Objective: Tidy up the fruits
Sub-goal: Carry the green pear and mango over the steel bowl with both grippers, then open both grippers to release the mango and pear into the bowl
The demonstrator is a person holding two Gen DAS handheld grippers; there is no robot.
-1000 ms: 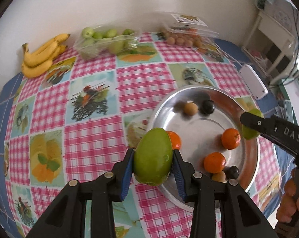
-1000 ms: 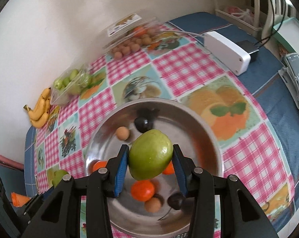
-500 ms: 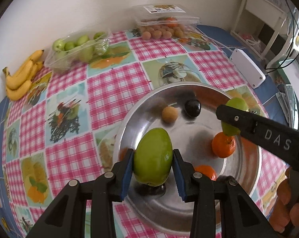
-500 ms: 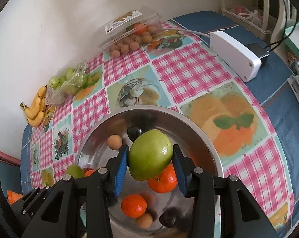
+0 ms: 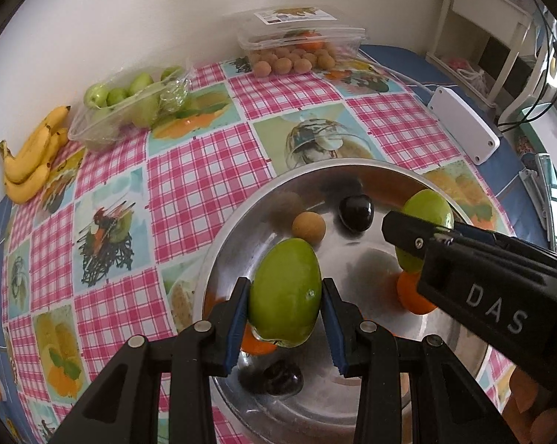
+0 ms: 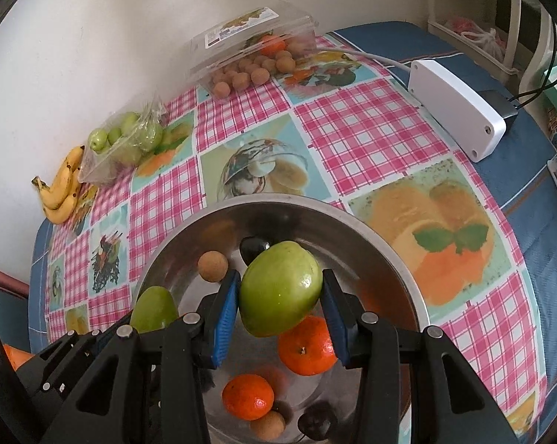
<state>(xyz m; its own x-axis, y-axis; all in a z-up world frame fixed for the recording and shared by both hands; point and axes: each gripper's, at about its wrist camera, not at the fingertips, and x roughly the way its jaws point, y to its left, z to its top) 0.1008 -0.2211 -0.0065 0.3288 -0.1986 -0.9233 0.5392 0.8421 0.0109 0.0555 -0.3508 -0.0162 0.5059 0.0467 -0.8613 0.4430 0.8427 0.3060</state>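
My left gripper (image 5: 285, 307) is shut on a green mango (image 5: 285, 296), held over the near left part of the round metal bowl (image 5: 241, 222). My right gripper (image 6: 280, 305) is shut on a second green mango (image 6: 280, 288) above the same bowl (image 6: 389, 251); it shows in the left wrist view as a black arm on the right with that mango (image 5: 428, 209) at its tip. In the bowl lie a brown longan (image 5: 308, 226), a dark plum (image 5: 356, 211) and tangerines (image 6: 306, 340). The left-hand mango (image 6: 154, 309) shows at the lower left of the right wrist view.
Along the wall stand a bunch of bananas (image 5: 30, 159), a clear tray of green fruit (image 5: 130, 107) and a clear box of longans (image 5: 300, 42). A white power box (image 5: 463, 125) with cables lies at the table's right edge. A checked fruit-print cloth (image 5: 189, 185) covers the table.
Both grippers have moved in over the bowl and sunk a little, each still gripping its mango. The left one came from the bowl's near left rim toward its inside.
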